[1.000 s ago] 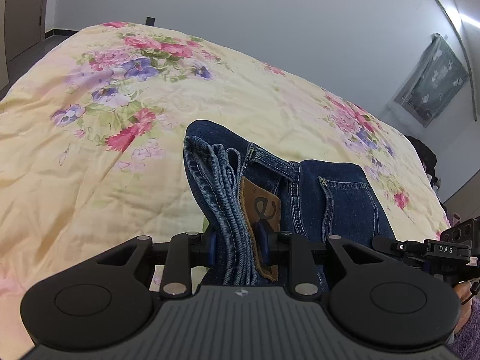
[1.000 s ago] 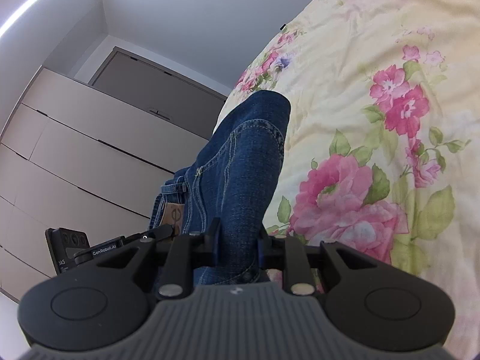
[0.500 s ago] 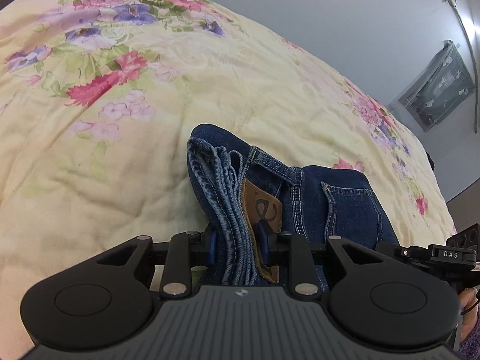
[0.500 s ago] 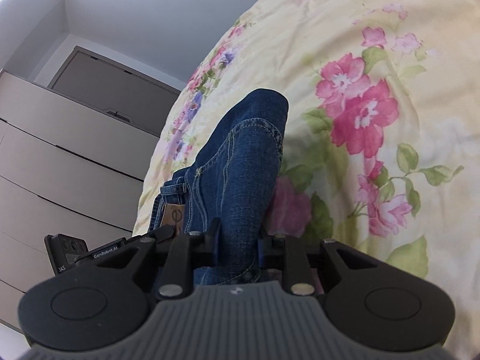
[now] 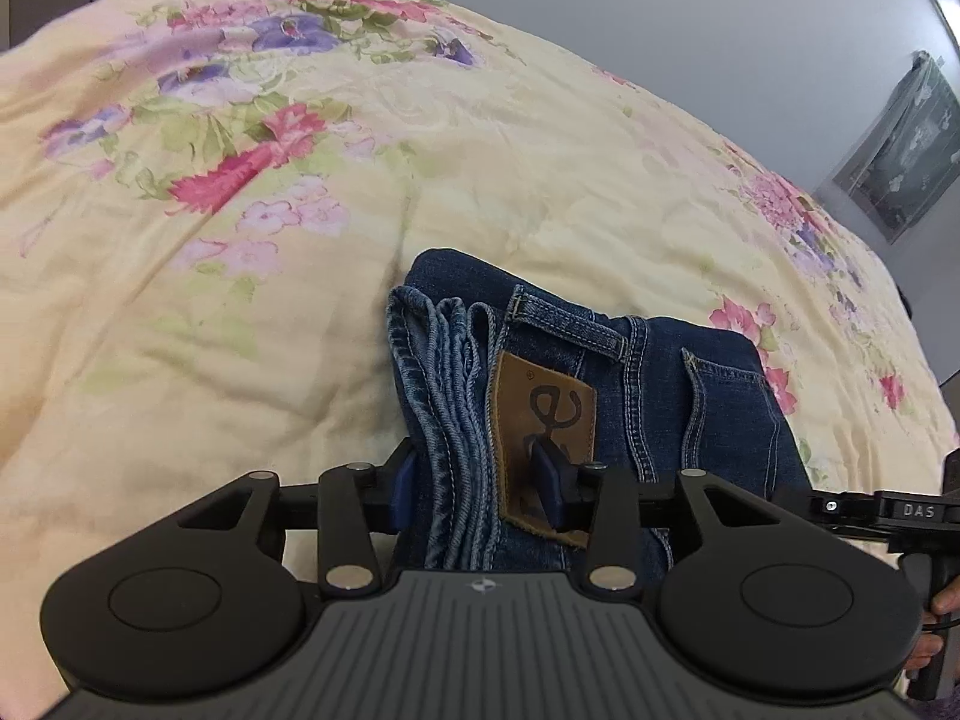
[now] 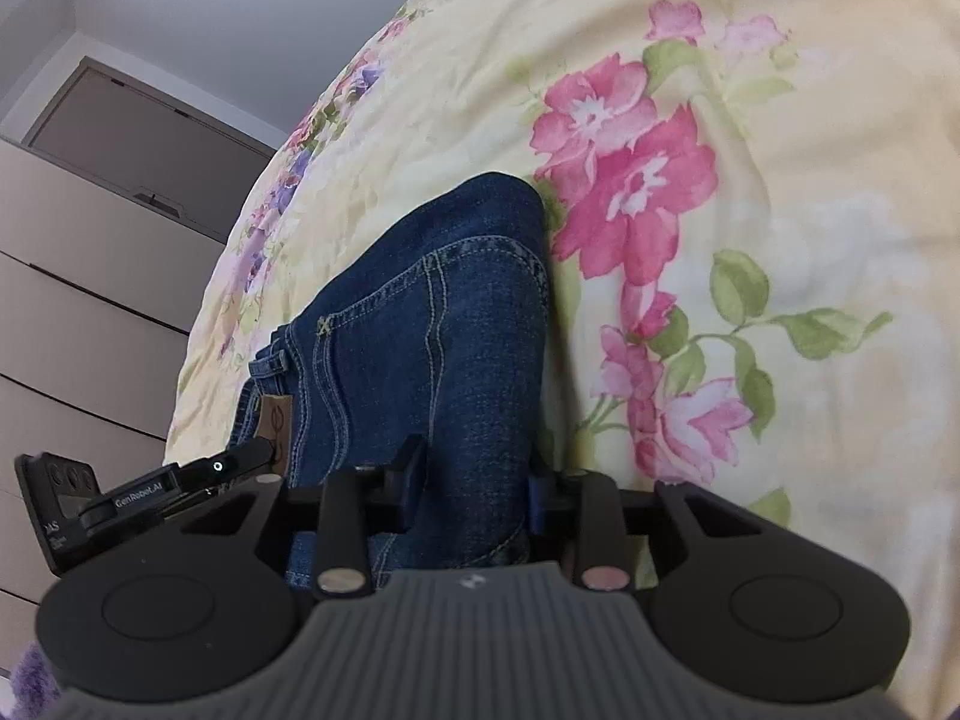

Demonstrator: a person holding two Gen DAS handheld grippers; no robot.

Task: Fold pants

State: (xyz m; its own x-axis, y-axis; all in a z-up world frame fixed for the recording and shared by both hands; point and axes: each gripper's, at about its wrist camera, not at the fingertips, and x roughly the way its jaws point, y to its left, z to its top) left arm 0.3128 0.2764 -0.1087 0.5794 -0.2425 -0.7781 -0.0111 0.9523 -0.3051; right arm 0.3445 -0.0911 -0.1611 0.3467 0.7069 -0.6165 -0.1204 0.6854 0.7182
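Folded jeans (image 5: 600,372) lie on the flowered quilt (image 5: 240,240), reaching toward 12 o'clock from both tongs. Left tongs (image 5: 480,483): jaws just opening, loose around the waistband edge, leather patch (image 5: 543,414) at the 3 o'clock pad. Right tongs (image 6: 474,480): likewise opening, straddling the fold, grip slackened.

left tongs (image 5: 480,480), right tongs (image 6: 474,483), jaws apparently just loosened
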